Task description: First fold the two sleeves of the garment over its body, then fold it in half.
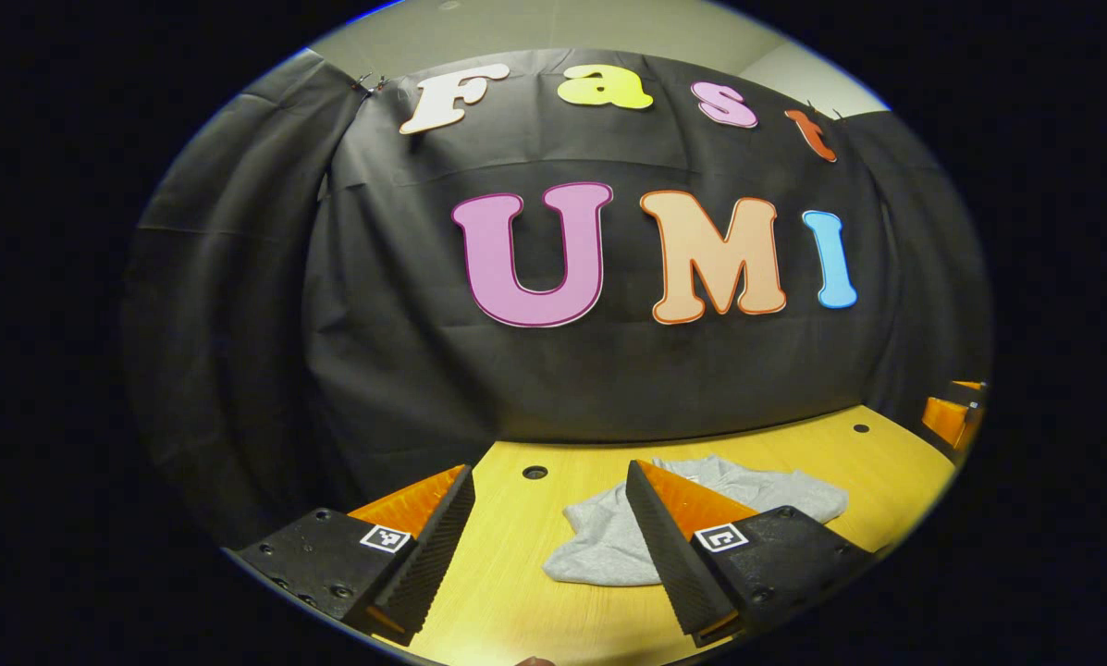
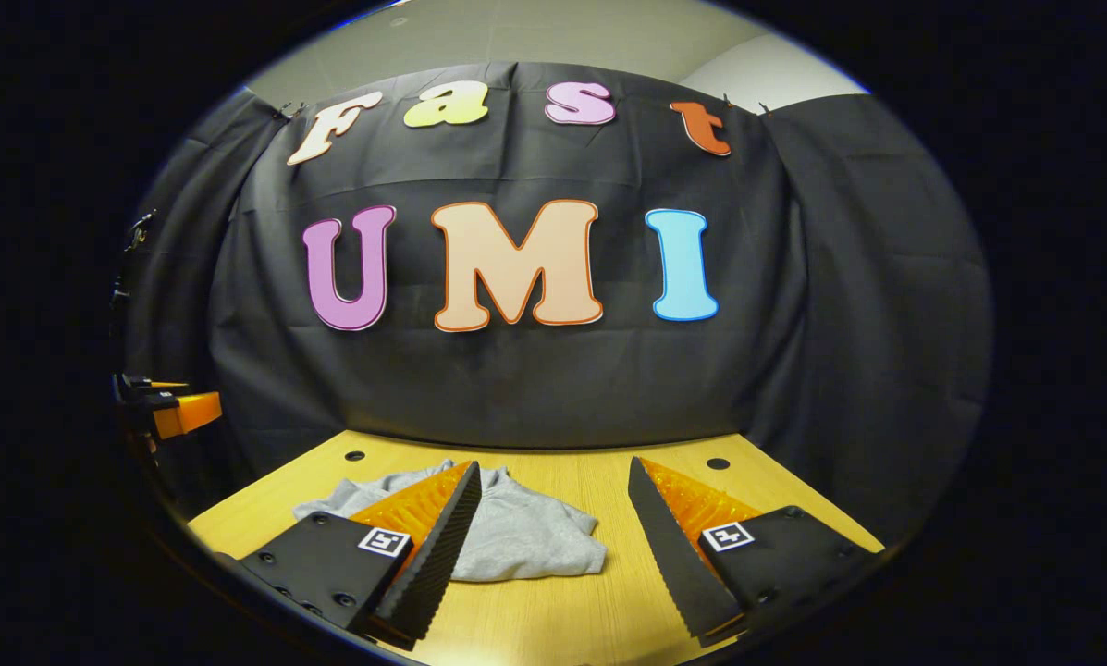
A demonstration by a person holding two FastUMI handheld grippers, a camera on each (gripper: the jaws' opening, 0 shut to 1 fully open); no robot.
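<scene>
Grey garment [image 1: 608, 541] lies on the wooden table [image 1: 507, 592], lower centre of the left gripper view, partly hidden behind that gripper's right-hand finger. In the right gripper view the same garment [image 2: 525, 536] sits lower left of centre, behind the left-hand finger there.

Left gripper [image 1: 548, 546]: fingers spread wide, nothing between them, held above the table and apart from the cloth. Right gripper [image 2: 553, 546]: also spread wide, empty, clear of the cloth. At the far right edge of the left gripper view a bit of the other gripper shows; likewise at the far left edge of the right gripper view.

Progress, as a judgement: the garment forms a compact, rumpled heap, not a spread-out shirt. No sleeve can be picked out lying flat to either side. Whether this is a finished fold or a crumpled start cannot be told from these low angles; edges look rounded and uneven, which leans toward unfolded or loosely folded. With both grippers free, either everything is left to do or the work is over.

Writing: each finger carries a small square black-and-white marker [image 1: 386, 537], a coded pattern, not readable text. No brand or label visible on the garment. Dark round holes [image 1: 535, 473] dot the tabletop.
</scene>
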